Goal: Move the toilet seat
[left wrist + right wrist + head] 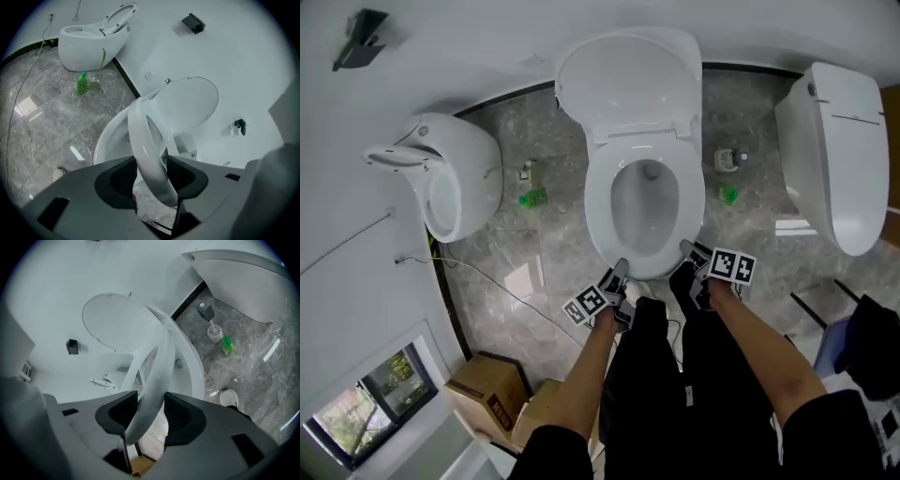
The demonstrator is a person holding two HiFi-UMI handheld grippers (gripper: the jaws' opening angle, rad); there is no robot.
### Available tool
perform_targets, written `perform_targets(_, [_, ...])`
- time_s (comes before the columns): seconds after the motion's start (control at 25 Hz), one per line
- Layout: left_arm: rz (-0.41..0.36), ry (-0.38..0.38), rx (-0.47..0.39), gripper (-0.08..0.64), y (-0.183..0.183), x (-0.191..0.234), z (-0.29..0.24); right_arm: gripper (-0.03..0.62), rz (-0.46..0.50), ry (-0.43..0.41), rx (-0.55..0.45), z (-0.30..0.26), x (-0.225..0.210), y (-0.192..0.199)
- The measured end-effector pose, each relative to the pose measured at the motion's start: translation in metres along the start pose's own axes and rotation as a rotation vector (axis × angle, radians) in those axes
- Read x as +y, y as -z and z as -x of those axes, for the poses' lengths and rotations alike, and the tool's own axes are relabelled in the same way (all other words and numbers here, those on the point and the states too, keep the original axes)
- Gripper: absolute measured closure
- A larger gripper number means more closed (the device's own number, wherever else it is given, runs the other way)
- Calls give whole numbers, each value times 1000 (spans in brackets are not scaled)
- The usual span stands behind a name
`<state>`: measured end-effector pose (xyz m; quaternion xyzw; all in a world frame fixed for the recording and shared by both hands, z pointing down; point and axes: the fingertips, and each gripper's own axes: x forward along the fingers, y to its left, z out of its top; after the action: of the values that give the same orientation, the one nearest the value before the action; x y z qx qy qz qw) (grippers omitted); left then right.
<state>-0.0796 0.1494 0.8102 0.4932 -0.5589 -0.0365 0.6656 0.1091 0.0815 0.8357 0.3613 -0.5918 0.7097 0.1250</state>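
Head view, toilet seat (598,202): a white ring over the bowl of the middle toilet (698,211). Its far end is at the hinge, under the raised lid (628,80).
Head view, left gripper (620,273): at the near-left part of the ring's front edge.
Head view, right gripper (689,251): at the near-right part of the same edge.
Head view, writing: the marker cubes (732,265) carry only black and white squares. The print on the cardboard box (487,398) at near left is too small to read.
Left gripper view, grip: the jaws are clamped on the toilet seat (145,150), with one pad on each face. The near edge is lifted off the bowl.
Left gripper view, surroundings: a green bottle (82,84) stands on the floor just beside a second toilet (89,44), far left.
Right gripper view, grip: here also the jaws are closed on the toilet seat (157,380), which is held tilted.
Right gripper view, surroundings: a toilet brush (214,331) stands at far right on the floor.
Handling, my judgement: the ring looks stiff, quite light, and glossy, so probably slippery. It can only swing about the far hinge.
Where to hold: the near front edge, one gripper at each side. If it slips, it may slam down.
Brand: no brand can be read on the toilet.
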Motion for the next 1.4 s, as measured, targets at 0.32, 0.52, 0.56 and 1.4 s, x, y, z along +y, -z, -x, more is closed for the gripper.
perform_targets(0.32, [35, -75, 1, 354, -8, -15, 7, 396, -1, 17, 52, 7, 13, -7])
perform_targets(0.52, [-19, -56, 39, 346, -18, -28, 8, 394, -28, 50, 26, 8, 23, -16])
perform_targets(0.56, [-31, -53, 55, 341, -18, -29, 10, 394, -36, 60, 22, 9, 24, -15])
perform_targets(1.4, [-34, 54, 184, 341, -42, -72, 25, 394, -126, 140, -76, 25, 58, -34])
